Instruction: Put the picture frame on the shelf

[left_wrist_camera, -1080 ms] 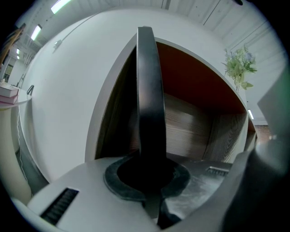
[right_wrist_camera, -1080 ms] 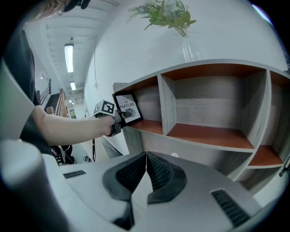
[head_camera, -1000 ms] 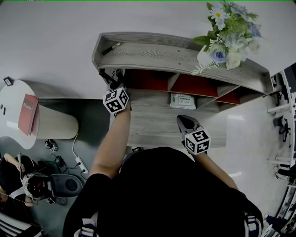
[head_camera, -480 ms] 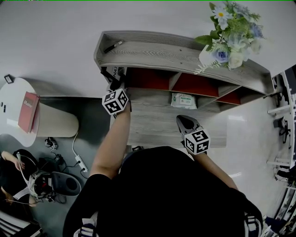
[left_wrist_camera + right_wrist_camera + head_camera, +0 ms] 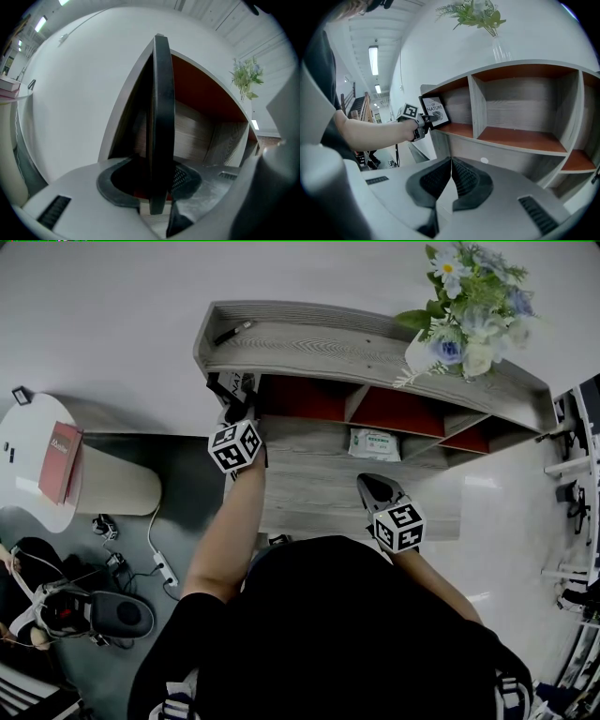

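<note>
The picture frame point(image 5: 159, 117) stands edge-on between the jaws of my left hand-held gripper point(image 5: 157, 183). These jaws have just been opening and are now about half apart. The left pad is clearly off the frame. The right pad is very near to it, and I cannot tell if it touches.

The right gripper view shows the frame upright at the front of the leftmost compartment point(image 5: 300, 399) of the shelf point(image 5: 375, 352), with its printed face turned outward. I judge that the placing is done and the release is the step in hand.

To do it well, I would first centre the jaws, so that no pad rubs the frame. Then I would draw the gripper straight back along its own line, without rolling the wrist. The frame stands near the compartment's edge, so a small drag could tip it forward.

My right hand-held gripper point(image 5: 451, 164) has its jaws together on nothing and waits in front of the shelf.

Compared with one second ago, both grippers are almost where they were in the head view. Only the left jaws differ, open now and no longer clamped on the frame.
</note>
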The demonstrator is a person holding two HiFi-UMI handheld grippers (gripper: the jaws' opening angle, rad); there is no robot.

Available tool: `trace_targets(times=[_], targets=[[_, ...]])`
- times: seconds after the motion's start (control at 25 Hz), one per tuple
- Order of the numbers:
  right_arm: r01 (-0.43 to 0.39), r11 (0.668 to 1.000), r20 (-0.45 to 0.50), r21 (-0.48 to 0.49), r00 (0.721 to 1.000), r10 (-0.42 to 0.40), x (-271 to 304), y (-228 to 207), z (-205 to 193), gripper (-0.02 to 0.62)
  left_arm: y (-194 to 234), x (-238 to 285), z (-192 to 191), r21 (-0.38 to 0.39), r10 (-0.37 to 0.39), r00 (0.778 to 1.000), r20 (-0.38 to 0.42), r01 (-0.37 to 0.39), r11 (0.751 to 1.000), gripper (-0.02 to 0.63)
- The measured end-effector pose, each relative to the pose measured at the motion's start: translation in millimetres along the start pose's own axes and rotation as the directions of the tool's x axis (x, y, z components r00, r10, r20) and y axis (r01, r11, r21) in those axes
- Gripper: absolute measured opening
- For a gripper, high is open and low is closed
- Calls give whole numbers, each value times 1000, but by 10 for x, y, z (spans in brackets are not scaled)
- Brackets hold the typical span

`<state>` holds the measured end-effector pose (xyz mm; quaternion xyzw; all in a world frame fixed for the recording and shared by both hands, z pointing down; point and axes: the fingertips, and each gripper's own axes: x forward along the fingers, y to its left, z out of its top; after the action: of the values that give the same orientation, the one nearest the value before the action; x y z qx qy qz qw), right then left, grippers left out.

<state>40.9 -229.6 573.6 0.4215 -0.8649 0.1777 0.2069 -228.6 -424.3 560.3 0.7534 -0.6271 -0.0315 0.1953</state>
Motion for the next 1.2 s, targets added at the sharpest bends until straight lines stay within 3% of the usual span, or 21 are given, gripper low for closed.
trace_targets(times=[0.44,1.2], targets=[[-13,1000,-4,-4,1000,13,-18,26,-30,15,-63,-48,-25,11,-17,1000,-15,17,1000,159],[-26,1000,5,-11,1000,26,-125,104,-97,15,-79,-291,-33,76,-5,1000,-22,7,997,174]])
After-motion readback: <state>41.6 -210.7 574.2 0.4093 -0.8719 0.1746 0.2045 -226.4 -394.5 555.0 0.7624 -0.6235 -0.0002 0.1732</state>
